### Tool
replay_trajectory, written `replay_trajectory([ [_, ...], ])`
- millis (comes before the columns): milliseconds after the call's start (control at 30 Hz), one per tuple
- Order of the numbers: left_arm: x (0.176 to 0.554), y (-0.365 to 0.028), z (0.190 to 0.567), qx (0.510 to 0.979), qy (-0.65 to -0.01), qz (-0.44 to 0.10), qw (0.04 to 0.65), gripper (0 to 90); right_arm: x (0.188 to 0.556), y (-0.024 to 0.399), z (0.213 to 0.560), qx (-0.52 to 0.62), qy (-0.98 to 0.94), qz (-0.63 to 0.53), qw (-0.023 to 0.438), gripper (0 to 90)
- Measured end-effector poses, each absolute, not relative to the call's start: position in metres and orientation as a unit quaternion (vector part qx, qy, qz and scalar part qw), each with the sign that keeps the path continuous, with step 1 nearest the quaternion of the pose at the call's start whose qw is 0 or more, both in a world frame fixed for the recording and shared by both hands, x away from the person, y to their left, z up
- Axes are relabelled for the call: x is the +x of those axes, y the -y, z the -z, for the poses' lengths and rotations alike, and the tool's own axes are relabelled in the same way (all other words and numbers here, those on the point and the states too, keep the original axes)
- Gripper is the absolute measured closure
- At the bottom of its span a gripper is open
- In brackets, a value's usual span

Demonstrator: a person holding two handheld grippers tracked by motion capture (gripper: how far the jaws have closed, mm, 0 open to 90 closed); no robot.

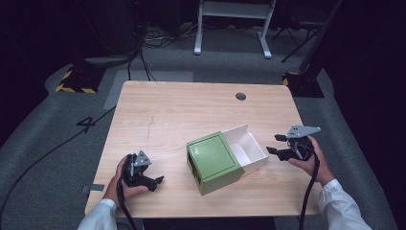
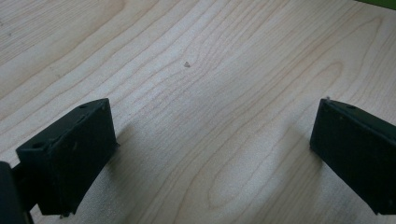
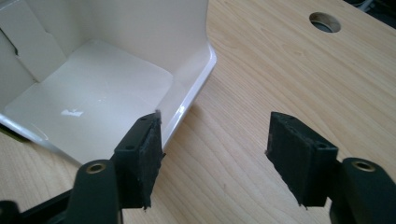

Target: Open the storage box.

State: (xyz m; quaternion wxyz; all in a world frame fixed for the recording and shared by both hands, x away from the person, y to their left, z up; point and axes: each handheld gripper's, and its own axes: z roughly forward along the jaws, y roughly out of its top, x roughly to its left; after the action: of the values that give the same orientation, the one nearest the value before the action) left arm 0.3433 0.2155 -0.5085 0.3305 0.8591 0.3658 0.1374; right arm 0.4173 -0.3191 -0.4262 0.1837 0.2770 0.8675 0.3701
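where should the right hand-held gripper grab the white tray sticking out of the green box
Grip the white tray by its exposed end wall, coming from the right side where the right hand-held gripper sits with its jaws open. The tray is slid partway out of the green box, so its thin upright wall is free: one jaw can go inside, one outside. Probably the easiest hold.

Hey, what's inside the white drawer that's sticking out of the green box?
The pulled-out part of the white drawer looks empty: bare white floor and walls, with a folded flap inside. The part still under the green box is covered, so its contents cannot be seen.
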Motion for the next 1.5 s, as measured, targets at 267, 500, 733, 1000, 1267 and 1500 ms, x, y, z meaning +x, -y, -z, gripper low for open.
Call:
replay_trajectory([
  [267, 0.343, -0.216, 0.508, 0.859, -0.366, -0.137, 0.330, 0.5, 0.413, 0.325, 0.424, 0.290, -0.865, -0.357, 0.198, 26.7],
  [500, 0.343, -0.216, 0.508, 0.859, -0.366, -0.137, 0.330, 0.5, 0.408, 0.330, 0.423, 0.295, -0.866, -0.345, 0.211, 22.4],
  [733, 0.343, -0.216, 0.508, 0.859, -0.366, -0.137, 0.330, 0.5, 0.401, 0.333, 0.427, 0.290, -0.872, -0.328, 0.216, 21.0],
  [1000, 0.343, -0.216, 0.508, 0.859, -0.366, -0.137, 0.330, 0.5, 0.394, 0.339, 0.434, 0.290, -0.876, -0.319, 0.215, 20.9],
  [1267, 0.343, -0.216, 0.508, 0.859, -0.366, -0.137, 0.330, 0.5, 0.384, 0.348, 0.447, 0.296, -0.879, -0.305, 0.215, 20.6],
  [1500, 0.343, -0.216, 0.508, 0.859, -0.366, -0.137, 0.330, 0.5, 0.376, 0.356, 0.459, 0.301, -0.880, -0.299, 0.212, 20.4],
])
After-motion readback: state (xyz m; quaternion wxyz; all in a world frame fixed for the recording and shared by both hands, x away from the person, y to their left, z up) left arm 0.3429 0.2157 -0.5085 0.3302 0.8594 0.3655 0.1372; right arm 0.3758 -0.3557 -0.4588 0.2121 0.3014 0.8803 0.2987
